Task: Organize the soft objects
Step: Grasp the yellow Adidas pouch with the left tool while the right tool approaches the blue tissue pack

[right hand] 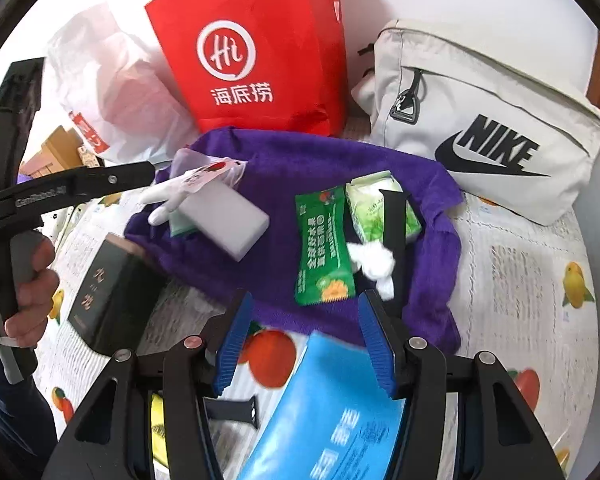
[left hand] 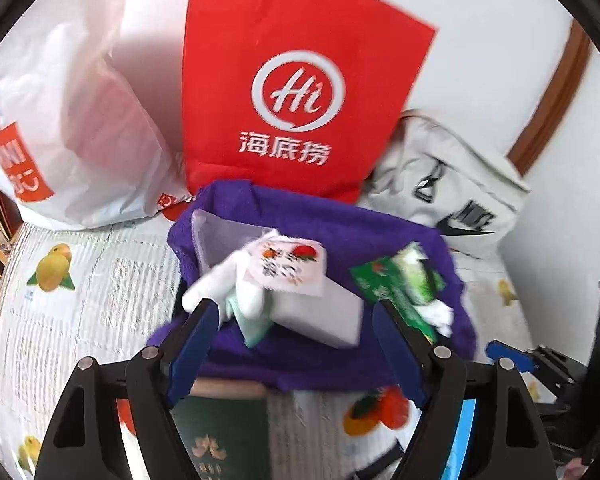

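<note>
A purple towel [left hand: 324,224] [right hand: 300,160] lies spread on the fruit-print cloth. On it rest a white sponge block [left hand: 320,316] [right hand: 224,220], a white glove [left hand: 216,284] [right hand: 160,196] under a small fruit-print packet [left hand: 288,264], a green sachet [right hand: 324,248], a green tissue pack [right hand: 364,208] with a black strap [right hand: 392,224] across it, and a crumpled white tissue [right hand: 372,260]. My left gripper [left hand: 294,304] hovers open over the sponge, touching nothing. My right gripper [right hand: 304,304] stands open above the towel's near edge, with a blue packet [right hand: 332,408] lying beneath it.
A red paper bag [left hand: 296,92] [right hand: 252,56], a white plastic bag [left hand: 72,120] and a grey Nike pouch [right hand: 480,120] stand behind the towel against the wall. A dark green box [right hand: 108,292] lies left of it. A hand [right hand: 28,280] holds the left gripper's handle.
</note>
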Demonstrator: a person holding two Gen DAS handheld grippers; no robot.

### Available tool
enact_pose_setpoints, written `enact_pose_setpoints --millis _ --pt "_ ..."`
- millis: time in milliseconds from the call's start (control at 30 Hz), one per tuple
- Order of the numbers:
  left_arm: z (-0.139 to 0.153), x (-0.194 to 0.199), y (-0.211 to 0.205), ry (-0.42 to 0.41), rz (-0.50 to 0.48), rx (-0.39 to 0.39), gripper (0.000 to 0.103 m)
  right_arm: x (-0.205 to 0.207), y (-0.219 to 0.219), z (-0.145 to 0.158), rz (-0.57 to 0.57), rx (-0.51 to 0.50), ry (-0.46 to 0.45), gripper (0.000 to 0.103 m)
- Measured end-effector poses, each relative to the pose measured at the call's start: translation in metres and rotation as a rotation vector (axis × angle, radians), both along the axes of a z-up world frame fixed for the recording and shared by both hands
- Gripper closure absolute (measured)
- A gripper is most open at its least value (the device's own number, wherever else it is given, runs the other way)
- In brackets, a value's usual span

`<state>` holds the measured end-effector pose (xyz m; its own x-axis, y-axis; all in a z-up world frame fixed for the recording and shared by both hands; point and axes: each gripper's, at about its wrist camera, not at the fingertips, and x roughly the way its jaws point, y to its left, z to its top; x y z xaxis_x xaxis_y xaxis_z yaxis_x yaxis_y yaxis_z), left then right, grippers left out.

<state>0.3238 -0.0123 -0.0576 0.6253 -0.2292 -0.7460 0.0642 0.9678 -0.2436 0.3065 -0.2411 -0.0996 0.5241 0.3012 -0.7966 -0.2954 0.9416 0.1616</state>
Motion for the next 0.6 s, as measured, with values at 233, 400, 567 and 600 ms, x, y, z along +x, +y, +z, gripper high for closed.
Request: enact_pose_setpoints --millis 233,400,567,600 --pt "0.003 -0.055 -0.015 0.043 -0.045 0.069 0.025 -0.041 -0.011 0.005 -0.023 0.039 -0.012 0.047" --pt "-0.012 -0.097 -0.011 0.088 -0.04 0.044 0.025 -0.07 -0.012 0.007 -0.022 0.048 -0.022 0.047" --pt "-0.035 -0.13 -0.006 0.114 -0.023 0.022 0.025 -0.099 -0.013 0.005 -0.022 0.048 -0.032 0.047" --pt "-0.04 -0.135 -0.006 0.121 -0.02 0.021 0.025 -0.103 -0.014 0.004 -0.025 0.048 -0.031 0.047"
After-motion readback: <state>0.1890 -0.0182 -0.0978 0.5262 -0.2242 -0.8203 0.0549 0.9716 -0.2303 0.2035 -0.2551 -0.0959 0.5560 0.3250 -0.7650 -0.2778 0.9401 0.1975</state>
